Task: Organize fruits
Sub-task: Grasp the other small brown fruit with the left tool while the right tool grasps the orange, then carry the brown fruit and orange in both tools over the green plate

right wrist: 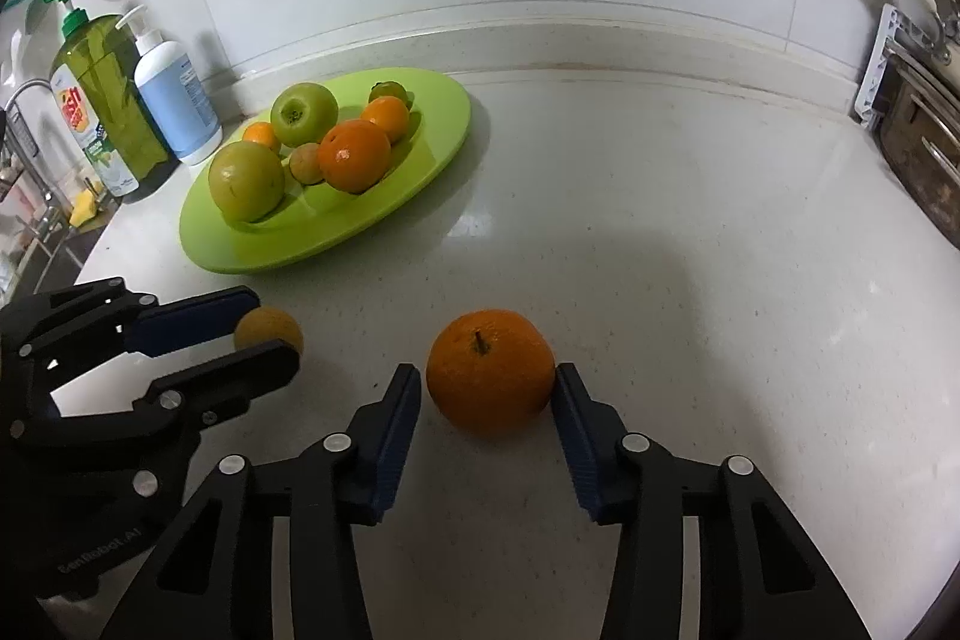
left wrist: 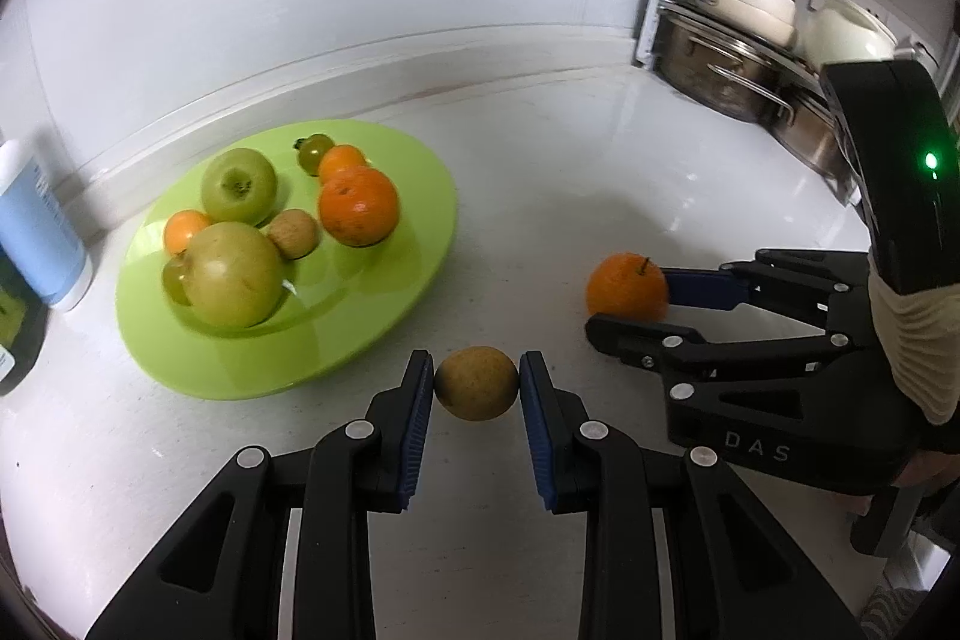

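"DAS" in pale letters on right gripper (left wrist: 627, 301) body, "GenRobot.AI" on left gripper (right wrist: 267, 337) body, red-yellow label left of plate (right wrist: 444, 130) on green dish soap bottle (right wrist: 99, 100), unreadable.

Left hand-held gripper (left wrist: 476, 385) clamped tight; right hand-held gripper (right wrist: 489, 391) angled downward, jaws partly spread.

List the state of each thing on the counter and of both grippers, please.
Left gripper: shut on the brownish fruit.
Right gripper: around the loose orange; right pad touches, left shows a gap.
Green plate: on the counter, holding fruit.
Green apple: on the plate, upright.
Pump bottle: upright, closed.
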